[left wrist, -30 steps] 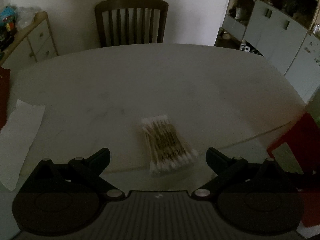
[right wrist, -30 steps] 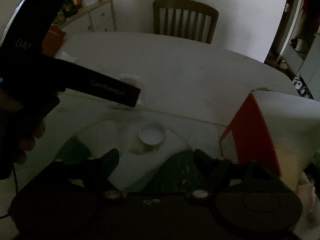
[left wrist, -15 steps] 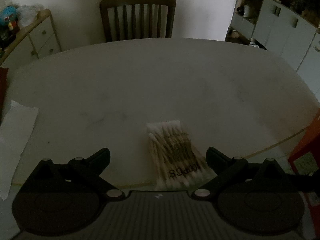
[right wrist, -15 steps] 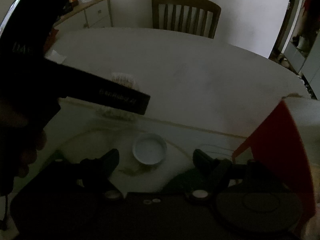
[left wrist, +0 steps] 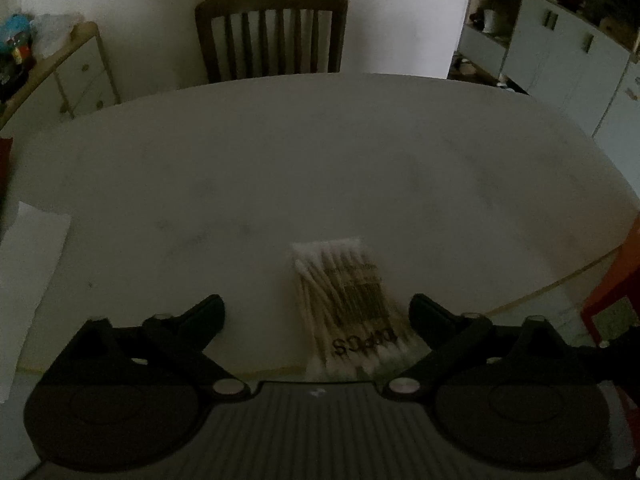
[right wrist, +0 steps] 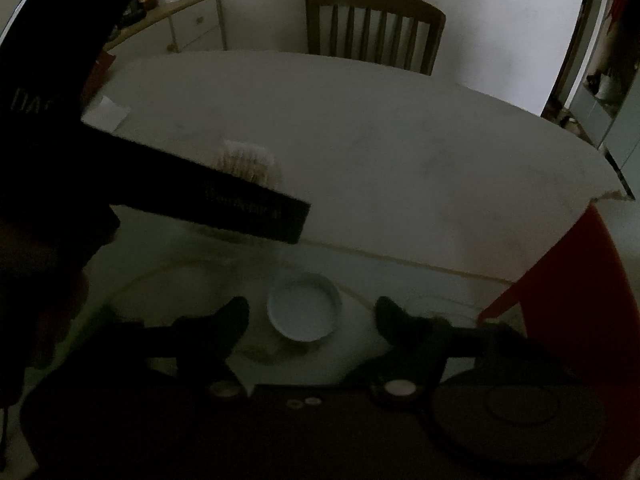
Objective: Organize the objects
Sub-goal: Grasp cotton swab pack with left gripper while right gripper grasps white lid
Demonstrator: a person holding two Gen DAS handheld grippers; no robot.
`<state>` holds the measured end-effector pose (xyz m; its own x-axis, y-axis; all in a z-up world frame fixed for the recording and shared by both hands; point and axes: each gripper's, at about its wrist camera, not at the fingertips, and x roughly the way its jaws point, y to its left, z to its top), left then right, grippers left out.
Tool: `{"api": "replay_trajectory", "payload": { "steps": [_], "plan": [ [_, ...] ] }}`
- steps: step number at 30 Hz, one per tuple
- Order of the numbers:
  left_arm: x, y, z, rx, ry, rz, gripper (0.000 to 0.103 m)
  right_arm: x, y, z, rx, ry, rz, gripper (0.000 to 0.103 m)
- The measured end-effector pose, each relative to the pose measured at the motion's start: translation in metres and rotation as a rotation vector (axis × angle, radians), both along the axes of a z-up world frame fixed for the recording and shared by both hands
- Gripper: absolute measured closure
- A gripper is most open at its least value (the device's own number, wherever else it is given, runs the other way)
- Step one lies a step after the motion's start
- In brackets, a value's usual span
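Both my grippers released — L gripper (left wrist: pixel 316 312) over swab pack (left wrist: pixel 347 312), R gripper (right wrist: pixel 312 314) over white dish (right wrist: pixel 304 306) on desk (left wrist: pixel 320 160).

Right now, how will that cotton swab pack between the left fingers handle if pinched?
The cotton swab pack looks like thin clear film over loose sticks: probably light, likely to flex or crumple. Lying flat on the table, it should slide, not roll.

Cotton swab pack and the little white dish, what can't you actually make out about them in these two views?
- Cotton swab pack: in the left wrist view its near end is cut off by the gripper body; in the right wrist view the left gripper's dark body covers most of it.
- Pack label: dim and blurred, not fully readable.
- White dish: right wrist view too dark to tell whether it is a lid or a dish.
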<state>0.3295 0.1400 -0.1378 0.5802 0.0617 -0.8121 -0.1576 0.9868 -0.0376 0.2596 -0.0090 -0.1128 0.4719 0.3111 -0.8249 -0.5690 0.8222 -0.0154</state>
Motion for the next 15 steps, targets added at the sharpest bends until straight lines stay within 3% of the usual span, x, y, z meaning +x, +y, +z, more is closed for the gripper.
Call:
{"api": "replay_trajectory", "payload": {
  "steps": [4, 7, 10, 15],
  "plan": [
    [-0.004, -0.005, 0.003, 0.032, -0.009, -0.036, 0.033, -0.004, 0.001, 0.000, -0.008, -0.006, 0.006, 0.061],
    [-0.006, -0.002, 0.006, 0.026, -0.011, -0.050, 0.049, -0.006, 0.000, 0.001, -0.018, -0.002, 0.001, 0.066],
    [-0.009, 0.000, 0.009, 0.016, -0.007, -0.057, 0.057, -0.010, -0.003, 0.004, -0.018, 0.009, -0.008, 0.066],
    [-0.015, 0.008, 0.012, -0.027, 0.004, -0.042, 0.062, -0.019, -0.014, 0.012, 0.005, 0.031, -0.039, 0.066]
  ]
}}
